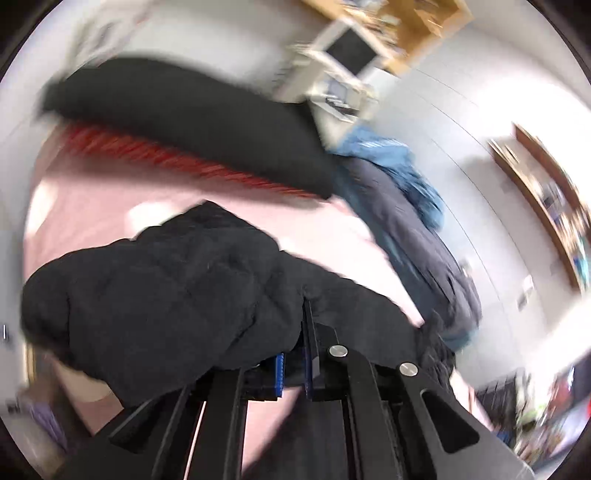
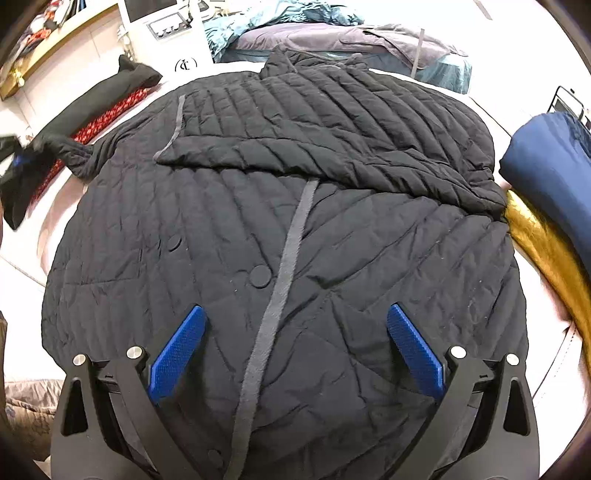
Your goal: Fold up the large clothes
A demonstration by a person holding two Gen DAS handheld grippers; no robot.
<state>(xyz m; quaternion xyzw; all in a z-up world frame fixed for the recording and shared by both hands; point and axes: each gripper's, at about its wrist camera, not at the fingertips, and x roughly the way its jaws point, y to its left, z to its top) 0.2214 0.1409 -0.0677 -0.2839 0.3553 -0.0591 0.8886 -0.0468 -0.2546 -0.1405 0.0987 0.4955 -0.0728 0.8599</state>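
Coat: a black quilted coat [image 2: 280, 229] lies spread flat on a pale pink bed [image 2: 48, 218], collar at the far end, one sleeve folded across the chest
Left sleeve: stretches off the coat's left side to the left tool [image 2: 16, 162], which shows there only as a blur
Left tool: [image 1: 295, 365] pressed together, pinching a bunched fold of the black sleeve [image 1: 177, 288]; the fold covers the tips
Right tool: [image 2: 295, 350] spread wide above the coat's near hem, blue pads [image 2: 177, 354] either side of the grey front strip [image 2: 284, 273]; touching or not, I cannot tell
Edges: the coat fills most of the bed; bare pink shows mainly on the left
Right side: a gold cloth [image 2: 546, 240] and a navy bundle [image 2: 550, 166] sit close against the coat's right edge
Left side: a black and red item [image 2: 99, 107] lies along the bed's left edge
Far end: blue and purple bedding [image 2: 332, 33] piled just beyond the collar
Hard to make out: the left view is motion-blurred
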